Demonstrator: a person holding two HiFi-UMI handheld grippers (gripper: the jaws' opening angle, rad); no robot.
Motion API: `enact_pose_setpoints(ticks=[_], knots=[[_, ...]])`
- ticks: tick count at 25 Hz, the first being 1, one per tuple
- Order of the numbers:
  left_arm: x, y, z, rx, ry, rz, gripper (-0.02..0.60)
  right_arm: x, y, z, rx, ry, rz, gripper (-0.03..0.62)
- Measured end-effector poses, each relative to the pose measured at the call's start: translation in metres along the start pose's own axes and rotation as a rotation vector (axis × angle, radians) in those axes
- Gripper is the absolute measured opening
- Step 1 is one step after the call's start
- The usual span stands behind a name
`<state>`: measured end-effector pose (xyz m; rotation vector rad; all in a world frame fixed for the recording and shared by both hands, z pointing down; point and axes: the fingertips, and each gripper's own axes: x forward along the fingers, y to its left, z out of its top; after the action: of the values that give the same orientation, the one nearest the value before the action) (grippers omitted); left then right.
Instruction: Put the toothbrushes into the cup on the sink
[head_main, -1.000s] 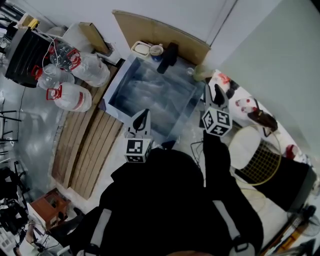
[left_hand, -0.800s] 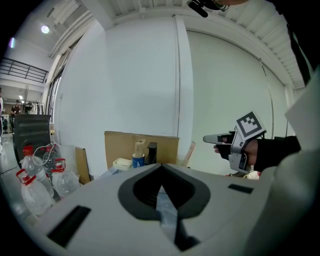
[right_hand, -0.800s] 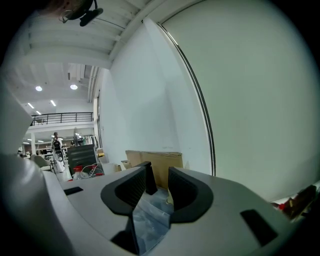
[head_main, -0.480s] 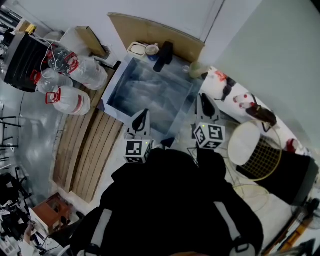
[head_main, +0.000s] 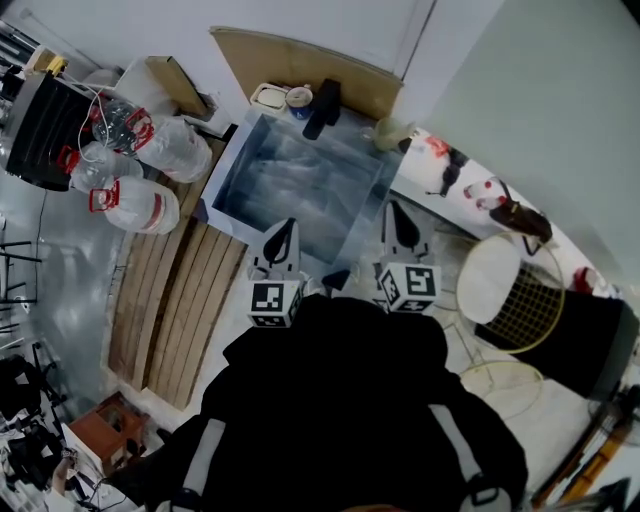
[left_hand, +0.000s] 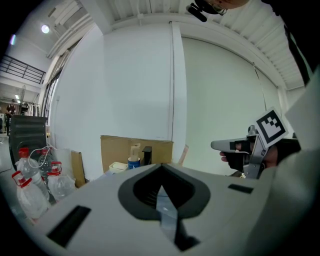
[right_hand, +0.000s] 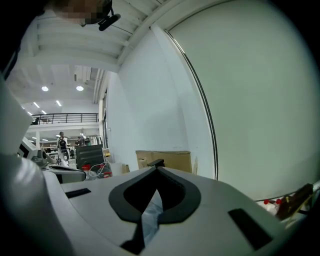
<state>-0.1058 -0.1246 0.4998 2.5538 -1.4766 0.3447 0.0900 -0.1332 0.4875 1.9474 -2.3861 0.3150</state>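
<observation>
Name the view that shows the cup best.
Left gripper view: the cup stands side-on before the cardboard. Head view shows the cup tiny, from above. Right gripper view: cannot make it out.

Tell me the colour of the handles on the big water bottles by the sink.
Red handles, clearest in the head view.

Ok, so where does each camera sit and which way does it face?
Head view: on the person's head, looking steeply down at the sink; shows torso, left tongs, right tongs.
Left gripper view: on the left tongs, facing the cardboard and cup along shut jaws; right tongs at right.
Right gripper view: on the right tongs, facing the wall along shut jaws; left tongs at left.
Shared: both gripper views show the cardboard.
</observation>
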Motion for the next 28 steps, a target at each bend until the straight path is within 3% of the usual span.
enact_pose_setpoints(ticks=[28], knots=[[0.005, -0.005, -0.008, -0.009, 0.009, -0.026, 0.002, -0.017, 0.017, -0.018, 0.003, 0.038, 0.041, 0.003]])
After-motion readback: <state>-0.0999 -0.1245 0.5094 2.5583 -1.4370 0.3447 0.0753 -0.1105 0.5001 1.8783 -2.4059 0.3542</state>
